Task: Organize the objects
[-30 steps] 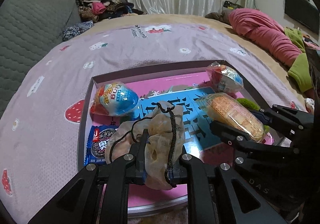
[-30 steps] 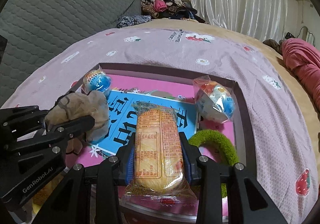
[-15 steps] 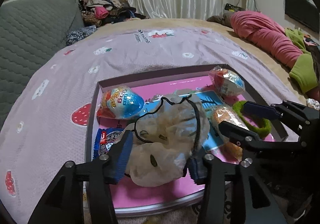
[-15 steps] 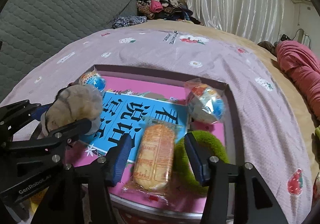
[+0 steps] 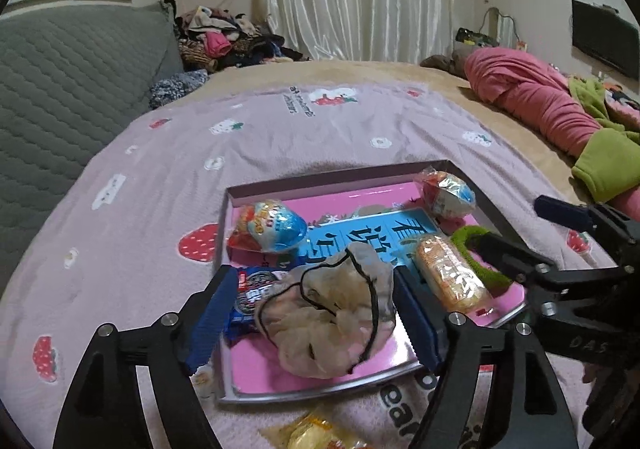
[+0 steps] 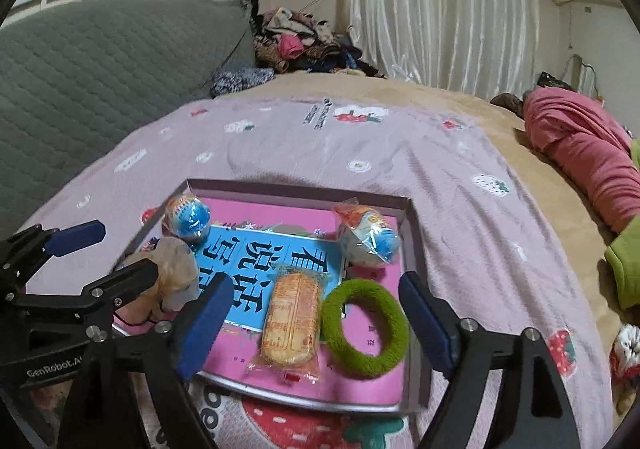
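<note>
A shallow pink tray (image 5: 320, 383) (image 6: 412, 225) lies on the bed. A beige cloth pouch with a black cord (image 5: 332, 313) (image 6: 176, 273) lies in its near left part. An orange biscuit packet (image 6: 292, 321) (image 5: 452, 277) lies beside a green ring (image 6: 366, 329) (image 5: 476, 249). Two wrapped toy eggs (image 5: 268, 225) (image 5: 448, 193) sit at the far corners. A blue cookie packet (image 5: 248, 297) lies left of the pouch. My left gripper (image 5: 316, 323) is open around the pouch. My right gripper (image 6: 316, 323) is open above the biscuit packet and the ring.
A yellow snack packet (image 5: 316, 431) lies on the purple strawberry bedspread (image 5: 280, 137) just in front of the tray. A pink and green garment (image 5: 560, 117) lies at the right. A grey headboard (image 6: 100, 61) and a clothes pile (image 6: 300, 37) stand behind.
Both grippers opened and pulled back. The left let go of the pouch and the right let go of the biscuit packet; both now lie in the tray.
</note>
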Motion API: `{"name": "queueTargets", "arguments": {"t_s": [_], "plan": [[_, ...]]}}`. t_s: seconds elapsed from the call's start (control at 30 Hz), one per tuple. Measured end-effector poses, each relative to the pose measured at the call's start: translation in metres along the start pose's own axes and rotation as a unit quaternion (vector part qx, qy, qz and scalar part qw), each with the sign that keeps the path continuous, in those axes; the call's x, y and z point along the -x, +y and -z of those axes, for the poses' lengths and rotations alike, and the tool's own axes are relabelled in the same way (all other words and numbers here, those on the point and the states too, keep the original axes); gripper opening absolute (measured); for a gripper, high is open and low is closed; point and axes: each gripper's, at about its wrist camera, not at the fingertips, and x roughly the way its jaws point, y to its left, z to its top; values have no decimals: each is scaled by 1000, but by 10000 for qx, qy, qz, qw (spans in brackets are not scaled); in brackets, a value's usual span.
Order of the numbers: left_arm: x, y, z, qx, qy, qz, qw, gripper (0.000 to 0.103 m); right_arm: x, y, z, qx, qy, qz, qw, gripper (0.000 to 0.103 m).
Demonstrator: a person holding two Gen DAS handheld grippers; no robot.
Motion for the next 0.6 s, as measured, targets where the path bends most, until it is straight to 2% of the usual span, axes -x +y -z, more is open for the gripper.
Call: {"name": "queueTargets", "arguments": {"t_s": [0.3,0.6], "plan": [[38,15,1,205,-132,-111,9996,83,45,-3,0,-230,-238,9,9995,90],[86,25,2,361,-198,-258,9988,84,90,5,1,-116,-308,39,9995,91]]}}
